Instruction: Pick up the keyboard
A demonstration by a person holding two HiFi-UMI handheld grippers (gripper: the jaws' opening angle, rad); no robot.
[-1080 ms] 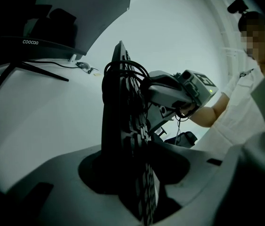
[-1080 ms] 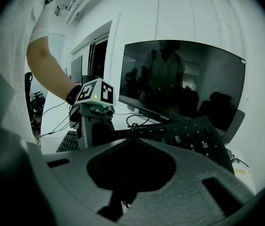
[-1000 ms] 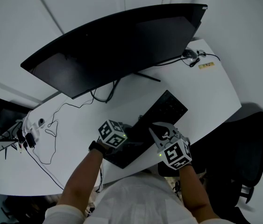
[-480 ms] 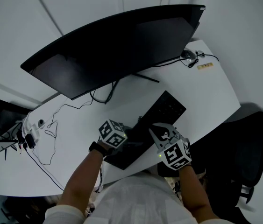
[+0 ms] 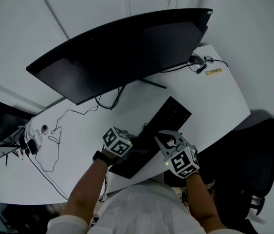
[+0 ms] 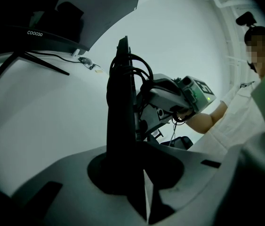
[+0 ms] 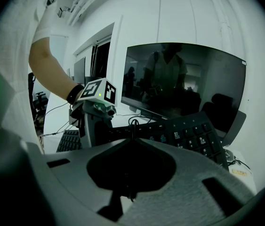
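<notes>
The left hand-held gripper has just been closing its jaws. They now stand narrow, with one long edge of the flat black plastic keyboard between them, and they seem to press on it. The right hand-held gripper has its jaws almost together on the opposite long edge, with the rows of keys just beyond its tips. Each hand-held gripper holds the part of the keyboard that is farther from the wide black curved monitor.

The keyboard sits in front of the monitor, on the white counter, and it runs slantwise away from the monitor's stand. Whether it is already off the counter, I cannot tell.

I judge the keyboard to be light and stiff, so it should not bend when it is held from two sides. The plastic rim is thin and smooth and may slip out of narrow jaws. For this reason a grip on both long edges, opposite each other, looks right to me. The key caps are the fragile part, so it is better that the pads sit on the rim and not on the keys. A thin cable seems to leave the keyboard and could pull at it when it goes up.

By count there are one keyboard, one monitor, two hand-held grippers and one counter. Beside the counter stands one black office chair. To the left of the monitor lie several thin black cables, and I cannot count them exactly.
</notes>
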